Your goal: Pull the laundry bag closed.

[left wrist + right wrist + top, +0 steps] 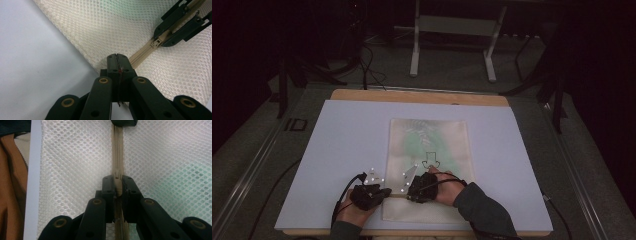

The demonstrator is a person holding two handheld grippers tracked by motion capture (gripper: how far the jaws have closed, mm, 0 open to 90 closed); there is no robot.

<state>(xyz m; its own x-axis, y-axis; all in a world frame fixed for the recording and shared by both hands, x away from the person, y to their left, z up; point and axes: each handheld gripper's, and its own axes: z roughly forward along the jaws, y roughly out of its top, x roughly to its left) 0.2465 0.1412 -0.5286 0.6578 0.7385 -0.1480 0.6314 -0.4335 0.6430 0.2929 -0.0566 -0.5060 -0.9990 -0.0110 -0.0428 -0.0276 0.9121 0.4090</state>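
A cream mesh zipper bag lies flat on the white board, with something pale green inside it. My left gripper is shut on the bag's left edge, at the end of the beige zipper; its own view shows the jaws pressed together on the fabric. Just to the right, my right gripper is shut on the zipper pull. From the left gripper view, the right gripper holds the slider a short way along the zipper. The left gripper's tip shows at the top of the right gripper view.
The board rests on a wooden table. The legs of a white stand rise on the dark floor beyond it. Cables trail from both grippers off the board's near edge. A person's sleeve comes in from the bottom right.
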